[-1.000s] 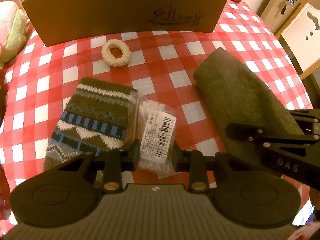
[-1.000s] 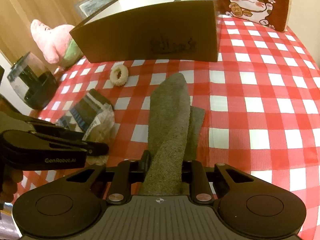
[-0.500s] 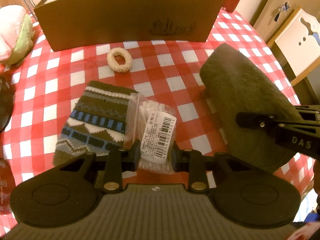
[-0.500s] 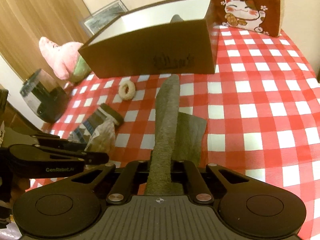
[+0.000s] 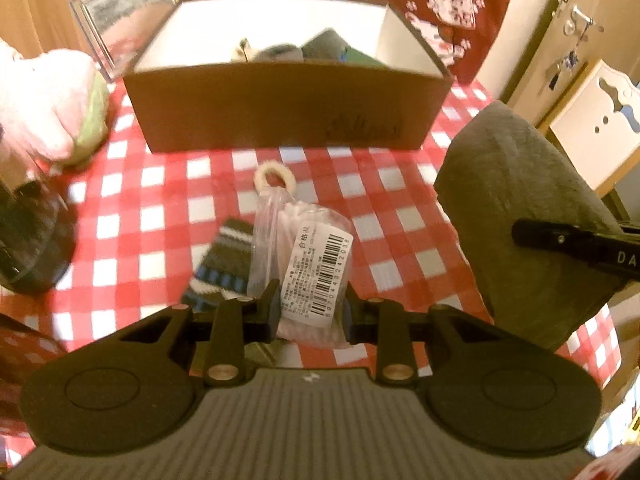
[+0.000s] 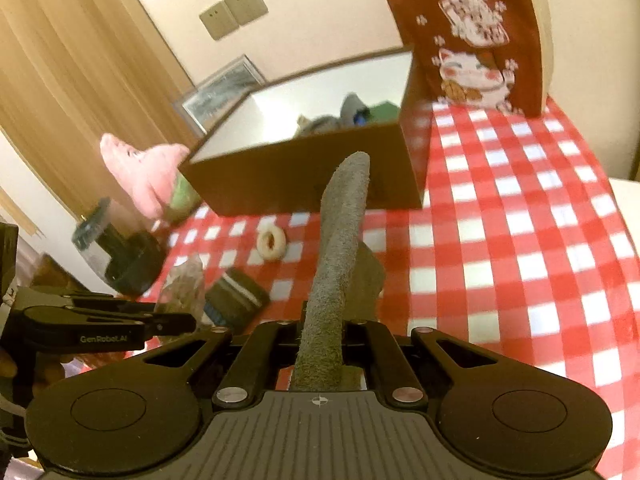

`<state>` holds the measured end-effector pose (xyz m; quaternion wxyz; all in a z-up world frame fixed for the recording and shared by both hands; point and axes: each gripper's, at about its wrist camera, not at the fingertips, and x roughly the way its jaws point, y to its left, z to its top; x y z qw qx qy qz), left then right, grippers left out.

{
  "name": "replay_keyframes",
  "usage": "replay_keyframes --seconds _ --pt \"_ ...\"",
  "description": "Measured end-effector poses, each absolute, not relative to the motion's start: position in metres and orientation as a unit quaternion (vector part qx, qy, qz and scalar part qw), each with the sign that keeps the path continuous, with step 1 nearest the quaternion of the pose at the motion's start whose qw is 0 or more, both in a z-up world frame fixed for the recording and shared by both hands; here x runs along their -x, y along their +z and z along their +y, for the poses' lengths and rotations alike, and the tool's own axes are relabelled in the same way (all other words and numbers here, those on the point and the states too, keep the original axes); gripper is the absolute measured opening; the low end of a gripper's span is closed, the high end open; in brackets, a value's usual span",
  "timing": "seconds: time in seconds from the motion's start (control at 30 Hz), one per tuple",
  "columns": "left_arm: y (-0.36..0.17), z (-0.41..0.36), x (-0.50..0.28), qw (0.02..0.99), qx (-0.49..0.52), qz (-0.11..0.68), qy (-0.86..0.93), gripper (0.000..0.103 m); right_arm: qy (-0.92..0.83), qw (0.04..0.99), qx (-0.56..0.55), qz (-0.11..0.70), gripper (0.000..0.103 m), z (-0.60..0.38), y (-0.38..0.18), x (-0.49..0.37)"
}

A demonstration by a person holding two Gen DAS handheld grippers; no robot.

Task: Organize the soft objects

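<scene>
My left gripper [image 5: 309, 308] is shut on a clear plastic bag of white soft stuff with a barcode label [image 5: 308, 264] and holds it above the checked tablecloth. My right gripper [image 6: 322, 346] is shut on a folded grey-green towel [image 6: 340, 248], lifted off the table; the towel also shows in the left wrist view [image 5: 520, 216]. A patterned knit sock [image 5: 218, 268] and a cream scrunchie [image 5: 275, 176] lie on the cloth. The brown open box [image 5: 288, 108] behind them holds several soft items.
A pink and green plush toy [image 5: 52, 112] lies at the left. A dark glass jar [image 6: 116, 256] stands by the table's left edge. A red lucky-cat cushion [image 6: 476, 40] stands behind the box. A clear frame [image 5: 124, 36] leans at the back left.
Both grippers have risen with their loads. The bag has lifted off the sock and the towel has left the table. The inside of the box has come into view.
</scene>
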<state>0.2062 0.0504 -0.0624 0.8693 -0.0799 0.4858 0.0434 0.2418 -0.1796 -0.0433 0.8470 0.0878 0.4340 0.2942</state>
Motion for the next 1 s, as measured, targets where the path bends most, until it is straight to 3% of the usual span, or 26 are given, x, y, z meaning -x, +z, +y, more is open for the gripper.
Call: replay_keyframes --seconds 0.67,1.0 --pt "0.010 0.111 -0.295 0.913 0.042 0.397 0.079 0.027 0.342 0.877 -0.069 0.329 0.005 -0.138 0.034 -0.334" --pt "0.022 0.129 -0.363 0.911 0.021 0.404 0.079 0.027 0.348 0.887 -0.043 0.299 0.005 -0.094 0.055 -0.402"
